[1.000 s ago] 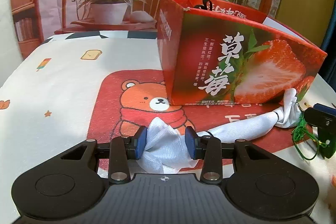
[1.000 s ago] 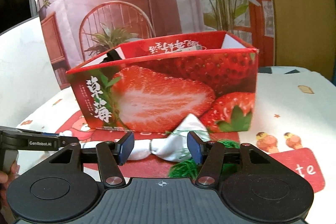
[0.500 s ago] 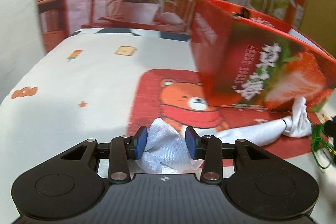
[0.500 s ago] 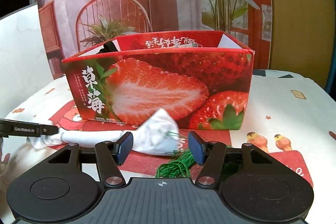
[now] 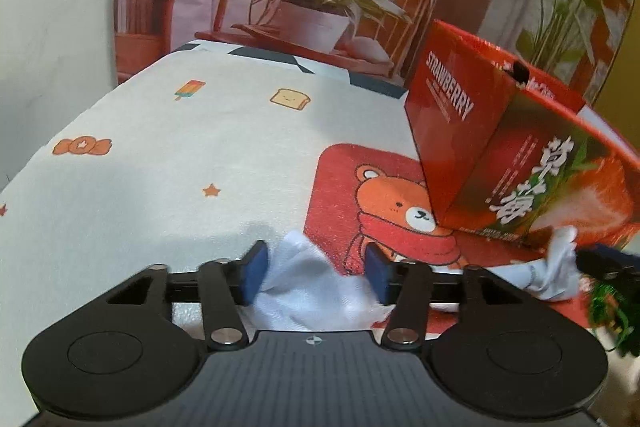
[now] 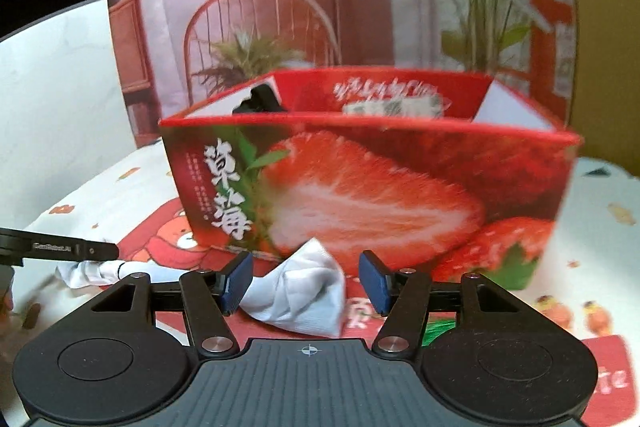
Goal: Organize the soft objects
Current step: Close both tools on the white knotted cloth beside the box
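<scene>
A long white cloth (image 5: 316,287) lies on the table in front of the red strawberry box (image 5: 520,163). Its near end sits between the blue pads of my left gripper (image 5: 316,279), whose jaws stand open around it. Its other end (image 6: 300,291) lies bunched between the pads of my right gripper (image 6: 306,281), also open. The cloth's middle runs leftward in the right wrist view toward the left gripper's finger (image 6: 60,249). The box (image 6: 368,187) stands open-topped just behind the cloth.
A green tasselled cord (image 5: 612,311) lies at the right, under the right gripper; a bit of it shows in the right wrist view (image 6: 440,331). The tablecloth (image 5: 180,167) has cartoon prints and a red bear patch. A printed backdrop stands behind the table.
Both grippers have opened wider around the cloth ends. The left view has swung left and the right view has moved closer to the box. The cloth has shifted a little.
</scene>
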Demonstrator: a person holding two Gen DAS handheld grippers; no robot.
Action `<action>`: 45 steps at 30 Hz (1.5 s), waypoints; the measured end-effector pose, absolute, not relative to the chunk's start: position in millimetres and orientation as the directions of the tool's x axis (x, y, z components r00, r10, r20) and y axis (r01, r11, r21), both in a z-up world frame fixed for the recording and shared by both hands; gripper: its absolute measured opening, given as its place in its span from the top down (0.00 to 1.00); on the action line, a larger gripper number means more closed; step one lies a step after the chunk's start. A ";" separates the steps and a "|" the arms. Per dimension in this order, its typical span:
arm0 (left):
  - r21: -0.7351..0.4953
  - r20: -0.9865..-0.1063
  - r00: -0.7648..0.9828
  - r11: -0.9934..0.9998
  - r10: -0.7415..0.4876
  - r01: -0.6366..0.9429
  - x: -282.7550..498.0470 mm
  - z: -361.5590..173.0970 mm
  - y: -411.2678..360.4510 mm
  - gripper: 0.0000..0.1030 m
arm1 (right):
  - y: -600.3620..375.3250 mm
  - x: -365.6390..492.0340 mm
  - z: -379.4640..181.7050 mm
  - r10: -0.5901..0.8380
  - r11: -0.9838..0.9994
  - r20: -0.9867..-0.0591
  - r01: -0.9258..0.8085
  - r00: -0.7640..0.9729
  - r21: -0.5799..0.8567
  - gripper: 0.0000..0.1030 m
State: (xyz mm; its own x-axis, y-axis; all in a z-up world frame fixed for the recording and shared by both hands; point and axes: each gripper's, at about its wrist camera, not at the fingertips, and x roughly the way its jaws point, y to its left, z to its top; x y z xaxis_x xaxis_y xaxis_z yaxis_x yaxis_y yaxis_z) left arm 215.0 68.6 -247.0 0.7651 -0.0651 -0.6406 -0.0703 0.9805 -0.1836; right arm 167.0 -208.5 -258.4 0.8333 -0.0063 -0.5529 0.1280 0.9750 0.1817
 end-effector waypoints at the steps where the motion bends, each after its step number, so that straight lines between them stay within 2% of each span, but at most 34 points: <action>1: -0.189 -0.636 0.769 0.979 -0.063 -0.077 212.9 -245.5 69.7 0.41 | -208.2 172.4 -261.5 -0.005 0.973 -0.565 0.133 0.825 0.187 0.46; 5: -0.239 -0.628 0.777 0.963 -0.053 -0.127 208.5 -241.9 76.8 0.31 | -209.0 190.6 -274.3 -0.016 0.958 -0.604 0.185 0.797 0.218 0.46; 9: -0.224 -0.642 0.766 0.962 -0.027 -0.154 208.6 -244.6 77.4 0.30 | -202.6 198.5 -279.7 0.005 0.961 -0.620 0.169 0.785 0.220 0.46; 12: -0.232 -0.666 0.745 0.957 -0.026 -0.174 209.1 -251.2 79.9 0.30 | -198.9 197.5 -282.1 0.008 0.969 -0.628 0.148 0.778 0.197 0.52; 16: -0.218 -0.667 0.744 0.964 -0.031 -0.155 205.5 -250.2 76.0 0.29 | -200.8 192.0 -282.9 -0.010 0.970 -0.638 0.161 0.770 0.179 0.69; 20: -0.177 -0.668 0.744 0.975 -0.019 -0.135 203.0 -251.7 67.0 0.32 | -202.5 176.0 -283.7 -0.019 0.960 -0.625 0.189 0.780 0.207 0.76; 22: -0.155 -0.666 0.746 0.980 -0.009 -0.126 202.4 -251.8 62.6 0.39 | -202.2 168.9 -284.3 -0.021 0.960 -0.612 0.187 0.791 0.209 0.79; 24: -0.139 -0.659 0.753 0.984 -0.007 -0.113 201.1 -251.4 59.0 0.53 | -204.1 165.1 -283.8 -0.021 0.959 -0.601 0.186 0.799 0.214 0.81; 27: -0.117 -0.643 0.766 0.990 -0.011 -0.083 198.9 -251.7 55.6 0.64 | -208.9 163.6 -285.4 -0.017 0.954 -0.591 0.191 0.806 0.233 0.82; 38: -0.007 -0.630 0.775 0.998 0.048 -0.068 203.9 -259.7 42.4 0.65 | -219.2 159.9 -286.8 0.039 0.939 -0.554 0.159 0.832 0.305 0.85; 41: -0.001 -0.627 0.778 0.998 0.047 -0.061 202.8 -260.0 42.6 0.65 | -218.8 157.6 -286.0 0.042 0.939 -0.534 0.150 0.844 0.311 0.89; 45: -0.021 -0.626 0.778 0.997 0.042 -0.070 201.7 -259.0 47.0 0.71 | -216.0 153.4 -283.2 0.037 0.945 -0.513 0.138 0.858 0.298 0.92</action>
